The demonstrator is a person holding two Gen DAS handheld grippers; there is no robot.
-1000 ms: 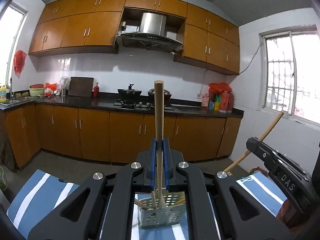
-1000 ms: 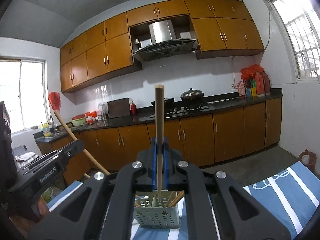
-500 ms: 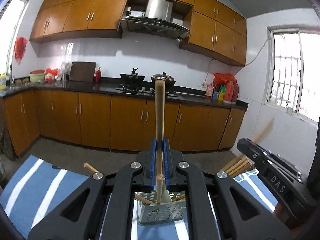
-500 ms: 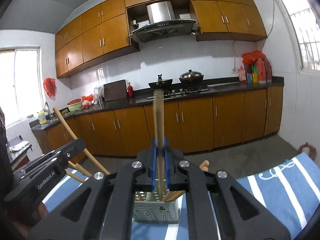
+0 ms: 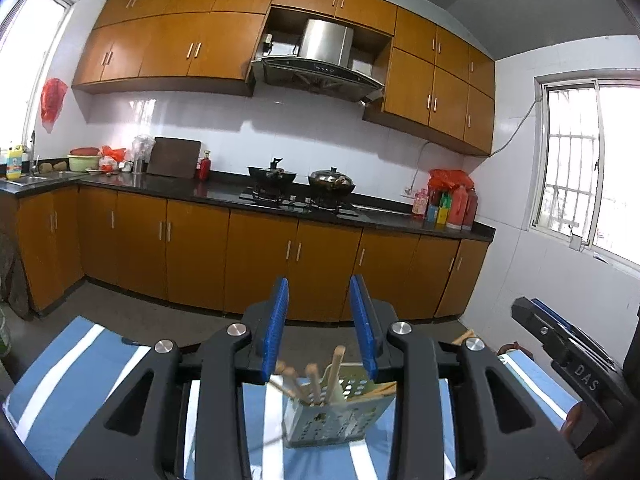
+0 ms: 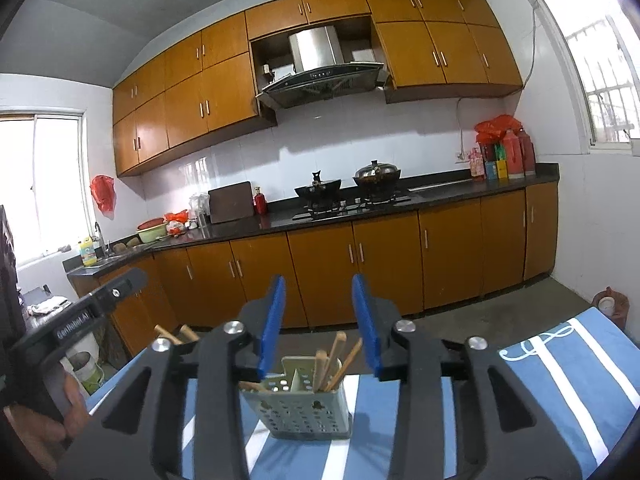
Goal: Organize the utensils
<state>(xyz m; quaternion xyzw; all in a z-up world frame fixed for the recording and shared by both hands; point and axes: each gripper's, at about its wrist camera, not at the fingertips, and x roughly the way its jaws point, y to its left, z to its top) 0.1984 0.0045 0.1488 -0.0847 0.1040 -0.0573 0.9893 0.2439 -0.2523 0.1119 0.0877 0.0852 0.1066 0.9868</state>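
A grey-green perforated utensil holder (image 5: 332, 412) (image 6: 296, 408) stands on the blue and white striped cloth (image 5: 100, 360) (image 6: 560, 364). Several wooden chopsticks (image 5: 338, 360) (image 6: 334, 356) stick up out of it, some leaning sideways. My left gripper (image 5: 319, 326) hangs just above and before the holder, its jaws opening with nothing between the blue pads. My right gripper (image 6: 319, 324) hangs over the holder from the other side, its jaws opening too and empty. Each gripper shows in the other's view: the right gripper (image 5: 568, 356), the left gripper (image 6: 80, 320).
Beyond the table runs a kitchen counter (image 5: 224, 192) with a wok, a lidded pot and bottles, over brown cabinets. A bucket (image 6: 88, 368) and a small jar (image 6: 608, 304) stand on the floor. A person's hand (image 6: 36, 420) holds the left gripper.
Both grippers were shut on an upright chopstick. Their jaws have parted, and both chopsticks now stand in the holder.
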